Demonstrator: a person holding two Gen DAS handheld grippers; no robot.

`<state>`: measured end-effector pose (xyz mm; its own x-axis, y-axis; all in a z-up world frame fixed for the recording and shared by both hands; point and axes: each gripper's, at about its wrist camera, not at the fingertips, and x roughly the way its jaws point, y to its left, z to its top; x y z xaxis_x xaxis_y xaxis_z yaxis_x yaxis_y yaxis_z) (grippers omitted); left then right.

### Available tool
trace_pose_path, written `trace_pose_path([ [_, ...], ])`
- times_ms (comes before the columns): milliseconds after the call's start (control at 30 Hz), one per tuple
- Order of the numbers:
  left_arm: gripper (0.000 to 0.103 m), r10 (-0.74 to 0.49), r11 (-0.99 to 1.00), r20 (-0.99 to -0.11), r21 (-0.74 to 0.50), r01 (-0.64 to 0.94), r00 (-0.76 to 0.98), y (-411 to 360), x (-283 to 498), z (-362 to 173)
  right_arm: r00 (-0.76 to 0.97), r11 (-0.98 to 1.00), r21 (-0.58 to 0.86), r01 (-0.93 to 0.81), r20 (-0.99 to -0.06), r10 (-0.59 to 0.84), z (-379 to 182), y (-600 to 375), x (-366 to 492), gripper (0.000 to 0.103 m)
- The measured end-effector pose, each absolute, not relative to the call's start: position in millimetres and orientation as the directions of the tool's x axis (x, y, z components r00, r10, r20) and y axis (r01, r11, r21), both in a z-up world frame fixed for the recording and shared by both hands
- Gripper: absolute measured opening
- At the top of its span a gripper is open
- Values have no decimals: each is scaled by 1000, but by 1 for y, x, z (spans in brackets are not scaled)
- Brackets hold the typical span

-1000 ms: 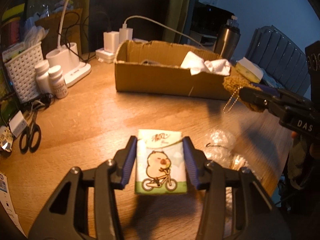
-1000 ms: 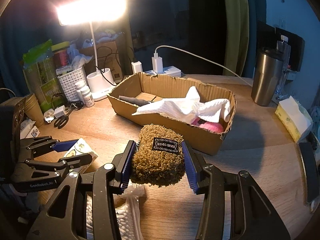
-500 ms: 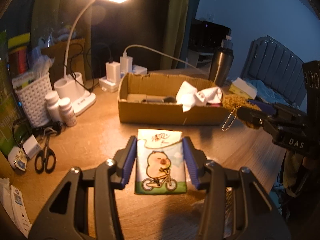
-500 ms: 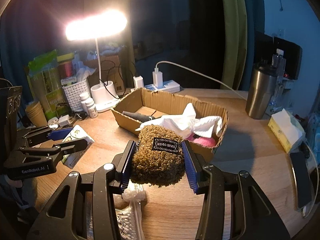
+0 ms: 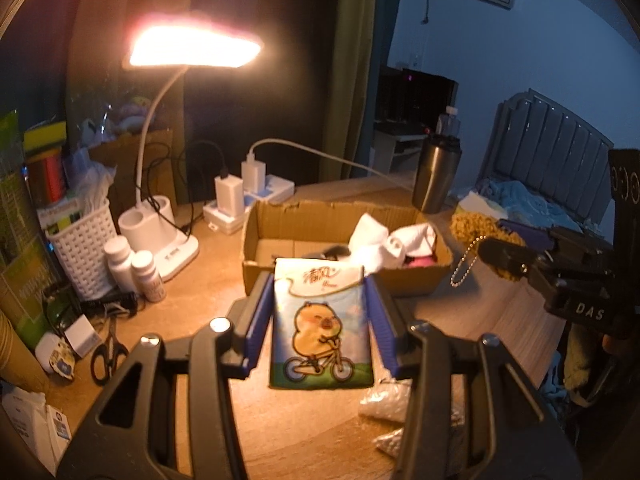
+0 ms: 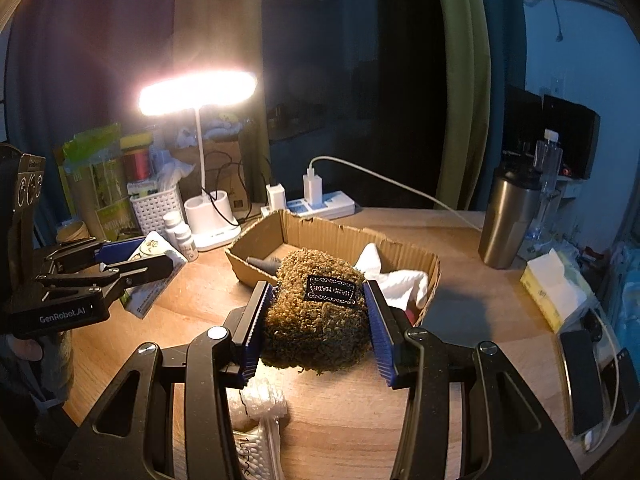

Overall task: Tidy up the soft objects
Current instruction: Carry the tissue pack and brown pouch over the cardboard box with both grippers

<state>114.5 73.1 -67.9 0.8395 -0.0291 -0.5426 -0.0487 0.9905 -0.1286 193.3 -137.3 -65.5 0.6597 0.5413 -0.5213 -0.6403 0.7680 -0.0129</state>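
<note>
Left wrist: tissue pack [image 5: 320, 324] hides the box's [image 5: 304, 220] contents (perhaps socks).

left gripper [image 5: 320, 322] clamped, right gripper [image 6: 316, 316] clamped, both angled downward

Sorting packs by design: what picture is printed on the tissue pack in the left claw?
A yellow cartoon animal riding a bicycle on the tissue pack, clearest in the left wrist view.
</note>
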Motion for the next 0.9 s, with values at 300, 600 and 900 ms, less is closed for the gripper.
trace_pose_path([
  [300, 47, -20, 991, -493, -124, -48, 870, 76, 114, -47, 678, 768, -24, -640, -487, 550, -49, -136, 193, 49],
  [600, 47, -11, 992, -445, -117, -46, 895, 81, 118, -27, 690, 763, -42, -645, -462, 558, -35, -131, 195, 49],
  [900, 47, -12, 992, -412, -118, -40, 911, 85, 126, -15, 694, 759, -53, -649, -448, 563, -31, -122, 202, 49],
])
